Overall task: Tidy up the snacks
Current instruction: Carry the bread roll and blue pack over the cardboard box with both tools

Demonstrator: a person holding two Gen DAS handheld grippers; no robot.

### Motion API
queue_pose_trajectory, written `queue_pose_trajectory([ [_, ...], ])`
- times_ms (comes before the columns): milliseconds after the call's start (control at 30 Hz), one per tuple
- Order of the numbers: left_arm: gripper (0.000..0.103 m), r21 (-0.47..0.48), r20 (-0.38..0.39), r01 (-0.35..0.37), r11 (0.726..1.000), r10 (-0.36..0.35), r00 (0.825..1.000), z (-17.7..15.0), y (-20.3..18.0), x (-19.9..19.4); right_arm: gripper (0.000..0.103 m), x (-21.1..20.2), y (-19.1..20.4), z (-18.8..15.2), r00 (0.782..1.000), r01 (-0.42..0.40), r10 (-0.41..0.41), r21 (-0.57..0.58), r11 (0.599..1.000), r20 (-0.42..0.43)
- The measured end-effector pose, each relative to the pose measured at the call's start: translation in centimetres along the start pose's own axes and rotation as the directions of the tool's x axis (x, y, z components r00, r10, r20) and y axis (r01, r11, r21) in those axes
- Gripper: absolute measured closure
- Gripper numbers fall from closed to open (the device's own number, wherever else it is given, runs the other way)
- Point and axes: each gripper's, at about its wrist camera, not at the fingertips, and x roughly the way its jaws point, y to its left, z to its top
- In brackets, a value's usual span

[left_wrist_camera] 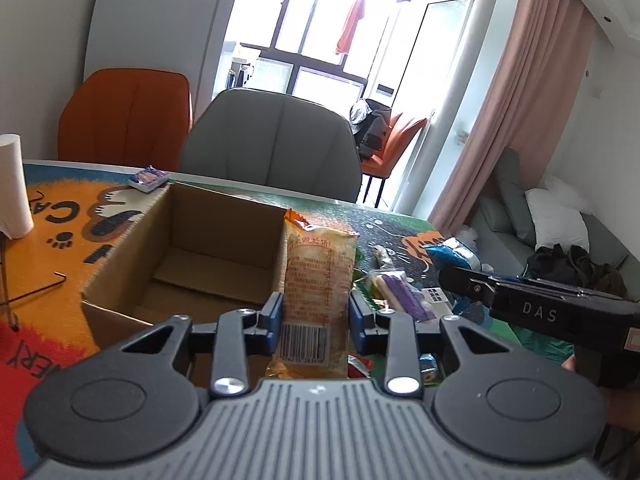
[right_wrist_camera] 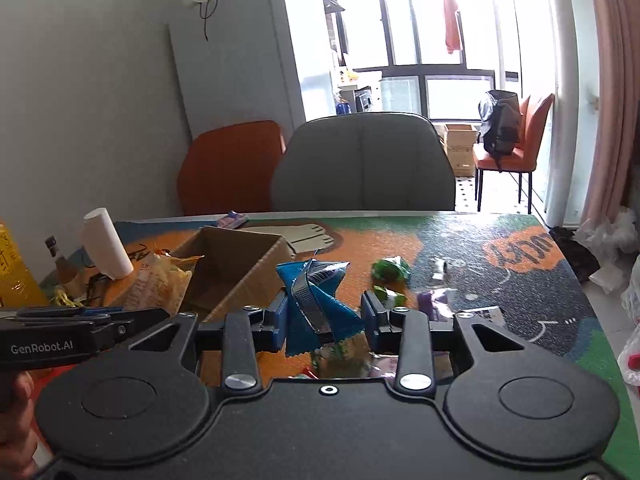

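**2 grippers, 2 snacks lifted beside the box**

The left gripper (left_wrist_camera: 316,314) is closed on an orange pack (left_wrist_camera: 318,280), its blue pads pressing both long sides. The pack stands upright, barcode end toward the camera, held just right of the box (left_wrist_camera: 192,248) and near its right wall.

The right gripper (right_wrist_camera: 325,314) has its jaws part-way apart, with a blue pack (right_wrist_camera: 316,304) between them. The left pad touches the crumpled pack; a gap shows at the right pad, so I cannot tell whether the grip is firm. The pack is above the tabletop (right_wrist_camera: 500,280), near its front edge and just right of the box.

The box is open, flaps up, and sits toward the left half of the tabletop. More snacks lie right of it: a green pack (right_wrist_camera: 390,270) near the middle and a purple pack (left_wrist_camera: 402,294) closer to the front edge. A small blue packet (left_wrist_camera: 149,178) rests at the far edge, behind the box. A white roll (left_wrist_camera: 12,188) stands at the left edge. 1 grey chair (right_wrist_camera: 364,164) and 1 orange chair (right_wrist_camera: 232,164) face the far edge.
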Motion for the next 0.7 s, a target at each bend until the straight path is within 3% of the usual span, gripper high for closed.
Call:
queue_pose_trajectory([
  [233, 0.070, -0.014, 0.012, -0.019, 1.000, 0.020, 1.000, 0.9, 2.2, -0.7, 0.068, 1.8, 2.3, 0.7, 1.000, -0.027, 0.027, -0.020, 0.999, -0.002],
  [700, 0.070, -0.089, -0.011, -0.072, 0.993, 0.071, 0.997, 2.5, 8.1, 1.7, 0.068, 6.9, 6.8, 1.6, 0.995, -0.095, 0.093, -0.068, 0.993, -0.034],
])
